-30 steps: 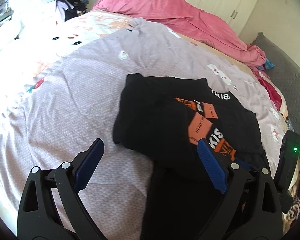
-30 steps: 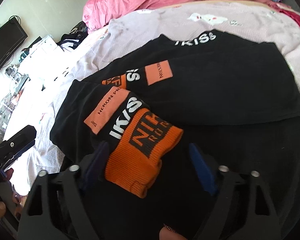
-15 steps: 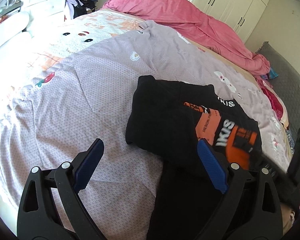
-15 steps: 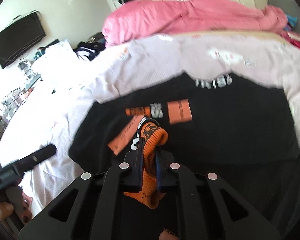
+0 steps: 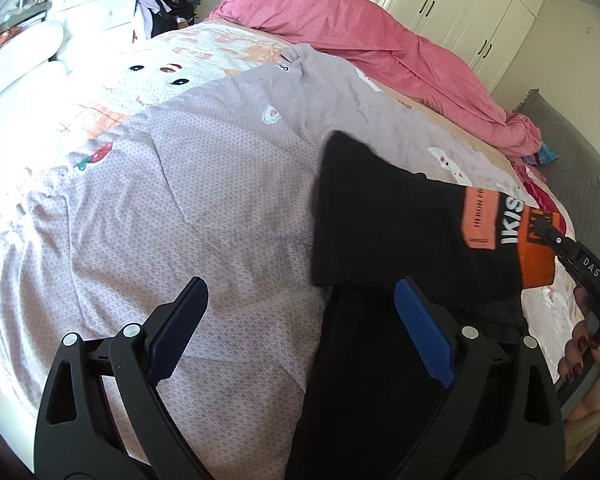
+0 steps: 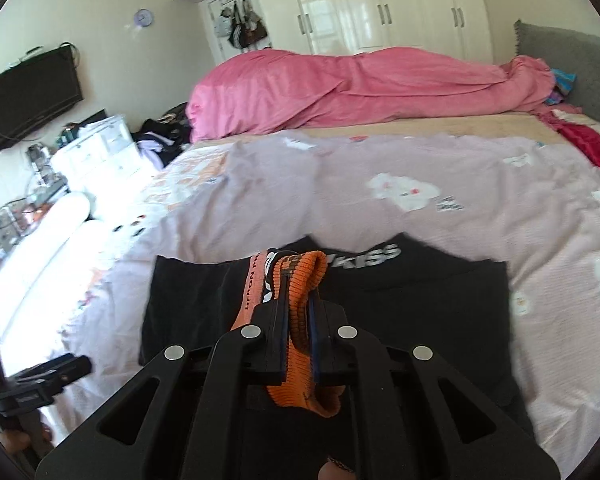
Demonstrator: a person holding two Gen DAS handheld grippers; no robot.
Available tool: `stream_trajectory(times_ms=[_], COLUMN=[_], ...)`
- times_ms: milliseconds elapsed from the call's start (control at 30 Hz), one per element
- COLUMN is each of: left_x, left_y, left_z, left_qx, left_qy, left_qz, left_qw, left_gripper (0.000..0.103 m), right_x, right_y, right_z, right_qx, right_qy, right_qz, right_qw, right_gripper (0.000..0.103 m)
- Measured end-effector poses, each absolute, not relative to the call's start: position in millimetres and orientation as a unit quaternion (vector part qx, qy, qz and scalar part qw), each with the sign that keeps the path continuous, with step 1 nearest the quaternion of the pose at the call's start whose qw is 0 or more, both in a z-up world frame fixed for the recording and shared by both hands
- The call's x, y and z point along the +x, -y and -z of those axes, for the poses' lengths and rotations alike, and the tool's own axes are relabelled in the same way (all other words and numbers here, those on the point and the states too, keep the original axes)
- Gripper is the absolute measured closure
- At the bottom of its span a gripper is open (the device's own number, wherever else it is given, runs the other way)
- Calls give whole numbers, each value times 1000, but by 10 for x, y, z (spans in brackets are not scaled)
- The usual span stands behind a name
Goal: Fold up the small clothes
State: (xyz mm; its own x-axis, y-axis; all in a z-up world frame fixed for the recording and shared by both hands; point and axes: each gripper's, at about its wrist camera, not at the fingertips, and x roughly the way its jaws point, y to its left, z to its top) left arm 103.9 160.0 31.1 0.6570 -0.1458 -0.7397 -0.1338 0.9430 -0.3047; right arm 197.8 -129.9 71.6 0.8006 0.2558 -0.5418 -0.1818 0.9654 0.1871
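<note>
Spread across the bed [image 6: 480, 184], the black garment [image 5: 380, 216] is lifted by its orange cuff [image 6: 300, 280], pinched in the right tongs [image 6: 298, 312]. Left tongs [image 5: 296, 320] are held spread, empty. The sleeve should be carried across evenly, kept taut.

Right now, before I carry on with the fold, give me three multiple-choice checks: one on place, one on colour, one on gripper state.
1. Where does the black garment lie?
A. on the lilac bedspread
B. on the pink duvet
C. on the floor

2. What colour is the cuff in the right gripper?
A. white
B. orange
C. green

3. How is the left gripper?
A. shut on cloth
B. open, holding nothing
C. out of view

Answers: A, lilac cloth shows around it; B, orange ribbing sits between the closed pads; B, its blue pads stand wide apart.
</note>
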Motion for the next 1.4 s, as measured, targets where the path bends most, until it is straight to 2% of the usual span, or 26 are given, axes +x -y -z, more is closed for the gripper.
stream_trajectory(times_ms=[333,1000,1400], left_x=[1144,1619,1933], left_y=[-1452,-862,-488], left_z=[-280,-338,-267], left_qx=[-159,-93,-51], left_qy=[-421,-421,-436], left_qz=[12,63,100], left_qw=[893,900,893], left_gripper=[15,15,15], right_x=[1996,2040,1953], right_y=[1779,1952,2165], right_z=[-540,-390,-214], right_qx=[72,74,82], right_qy=[-303,-318,-333], right_qz=[-57,-31,3], right_qw=[949,945,939], right_gripper=[96,96,91])
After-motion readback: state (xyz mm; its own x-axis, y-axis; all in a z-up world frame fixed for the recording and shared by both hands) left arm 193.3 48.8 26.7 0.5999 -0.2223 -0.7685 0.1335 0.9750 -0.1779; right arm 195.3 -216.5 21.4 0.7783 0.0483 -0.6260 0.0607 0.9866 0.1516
